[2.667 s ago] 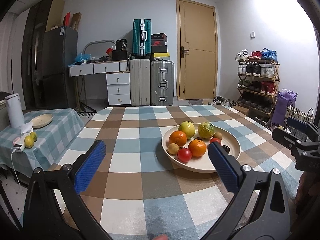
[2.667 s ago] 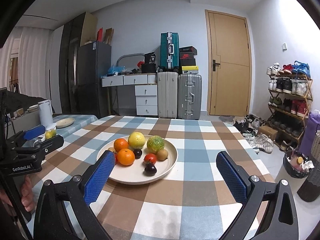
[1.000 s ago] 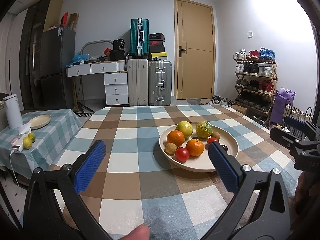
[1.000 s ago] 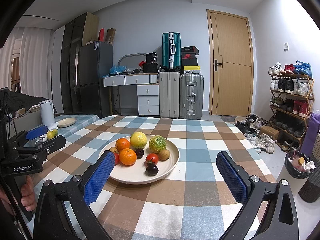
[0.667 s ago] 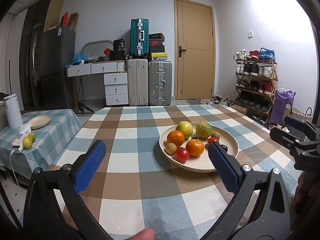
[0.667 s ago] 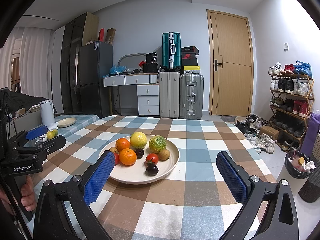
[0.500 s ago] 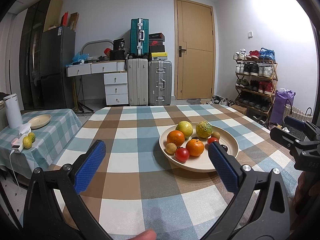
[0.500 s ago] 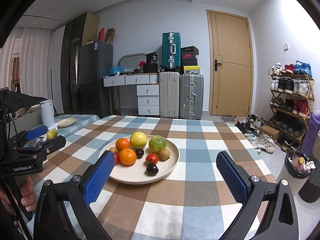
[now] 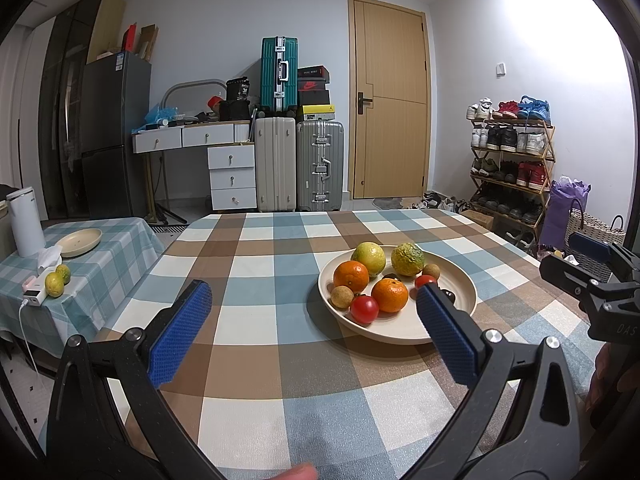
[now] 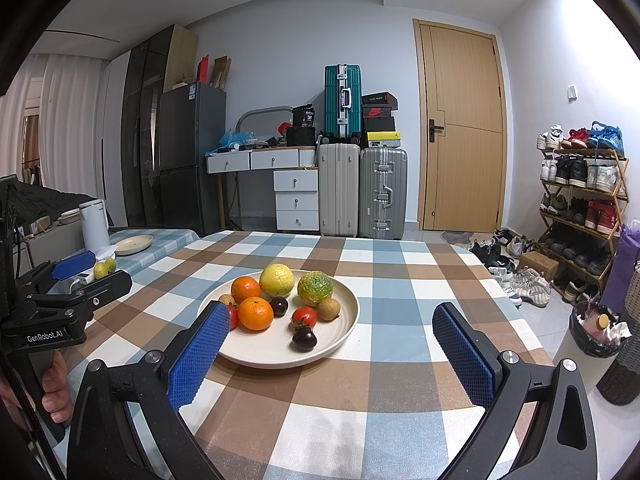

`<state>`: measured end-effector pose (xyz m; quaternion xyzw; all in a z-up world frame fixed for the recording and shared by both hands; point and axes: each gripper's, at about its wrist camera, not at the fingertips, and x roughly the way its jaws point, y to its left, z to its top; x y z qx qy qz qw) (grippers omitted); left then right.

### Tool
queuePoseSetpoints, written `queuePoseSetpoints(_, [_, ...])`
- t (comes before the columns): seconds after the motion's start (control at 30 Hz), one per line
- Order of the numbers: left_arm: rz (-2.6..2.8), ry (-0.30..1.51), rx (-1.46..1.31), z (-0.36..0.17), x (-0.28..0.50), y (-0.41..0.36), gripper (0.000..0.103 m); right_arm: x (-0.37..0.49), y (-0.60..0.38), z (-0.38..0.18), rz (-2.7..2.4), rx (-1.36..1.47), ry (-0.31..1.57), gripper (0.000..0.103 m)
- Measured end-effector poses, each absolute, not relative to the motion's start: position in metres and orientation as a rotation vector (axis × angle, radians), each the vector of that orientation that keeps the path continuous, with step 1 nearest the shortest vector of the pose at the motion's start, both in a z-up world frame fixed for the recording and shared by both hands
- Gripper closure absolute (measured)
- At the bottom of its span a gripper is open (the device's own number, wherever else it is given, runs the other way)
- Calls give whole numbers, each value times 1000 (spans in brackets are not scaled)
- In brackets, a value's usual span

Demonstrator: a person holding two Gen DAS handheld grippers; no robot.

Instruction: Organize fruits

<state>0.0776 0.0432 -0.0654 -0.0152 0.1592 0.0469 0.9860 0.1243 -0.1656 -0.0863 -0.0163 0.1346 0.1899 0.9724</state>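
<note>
A cream plate (image 9: 460, 312) (image 10: 348, 312) sits on the checked table and holds several fruits: two oranges (image 9: 390, 295) (image 10: 255, 313), a yellow citrus (image 9: 369, 254) (image 10: 278, 280), a green-yellow citrus (image 9: 407, 259) (image 10: 315, 288), tomatoes (image 9: 364, 309) (image 10: 304, 316), small brown fruits (image 9: 341, 293) (image 10: 329, 309) and dark plums (image 10: 304, 338). My left gripper (image 9: 312, 300) is open and empty, above the table just left of the plate. My right gripper (image 10: 332, 324) is open and empty, in front of the plate.
A side table (image 9: 116, 240) at the left carries a second cream plate (image 9: 79, 237) (image 10: 134, 245), a white kettle (image 9: 25, 222), two small yellow-green fruits (image 9: 56, 282) (image 10: 104, 268) and a charger. Suitcases (image 9: 298, 164), drawers, a door and a shoe rack (image 9: 512, 176) stand behind.
Both grippers have held almost still and stayed open. The fruits and plate have not moved.
</note>
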Motion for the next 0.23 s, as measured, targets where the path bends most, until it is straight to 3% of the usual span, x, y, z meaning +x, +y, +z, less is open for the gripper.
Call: queuePoseSetpoints(0.23, [94, 320, -32, -65, 77, 44, 1, 124, -165, -86, 384, -33, 272, 0])
